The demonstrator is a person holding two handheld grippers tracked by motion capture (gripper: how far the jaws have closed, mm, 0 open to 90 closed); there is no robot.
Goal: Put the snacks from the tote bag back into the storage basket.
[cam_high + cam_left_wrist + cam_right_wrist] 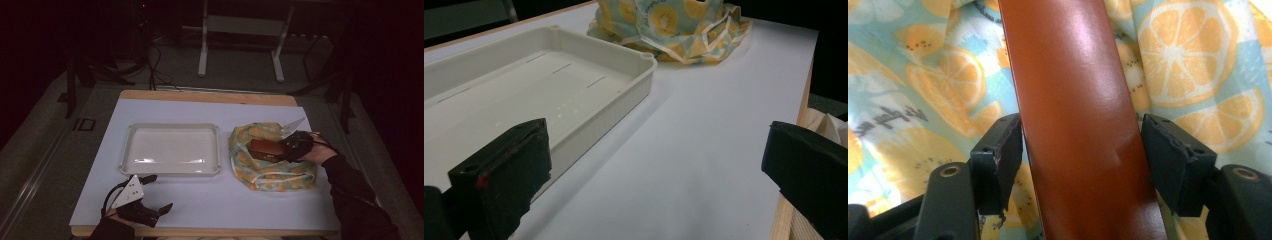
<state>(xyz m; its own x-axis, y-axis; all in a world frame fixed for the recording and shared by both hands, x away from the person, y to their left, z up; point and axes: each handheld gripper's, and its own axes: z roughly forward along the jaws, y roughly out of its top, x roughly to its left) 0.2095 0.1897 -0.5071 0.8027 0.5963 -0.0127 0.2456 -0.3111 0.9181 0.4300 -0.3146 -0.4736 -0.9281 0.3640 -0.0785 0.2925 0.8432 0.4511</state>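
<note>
Straddling a glossy brown case (pixel 1083 130), the right gripper (pixel 1080 150) fingers (pixel 998 150) look barely closed on it; it could slip onto the orange-print cloth (pixel 270 172) beneath. Left gripper (pixel 152 192) idles open beside the tray (pixel 172 170) on the worktop (pixel 225 200).

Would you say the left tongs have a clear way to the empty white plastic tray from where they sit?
Probably yes: the left tongs rest open at the table's near edge, right beside the white plastic tray, with only bare white tabletop between.

Black grippers are wearing grey triangular plates (pixel 129 191) with dots; brass screws (pixel 950 171) are showing; a dark sleeve (pixel 357 200) is covering the right forearm.
</note>
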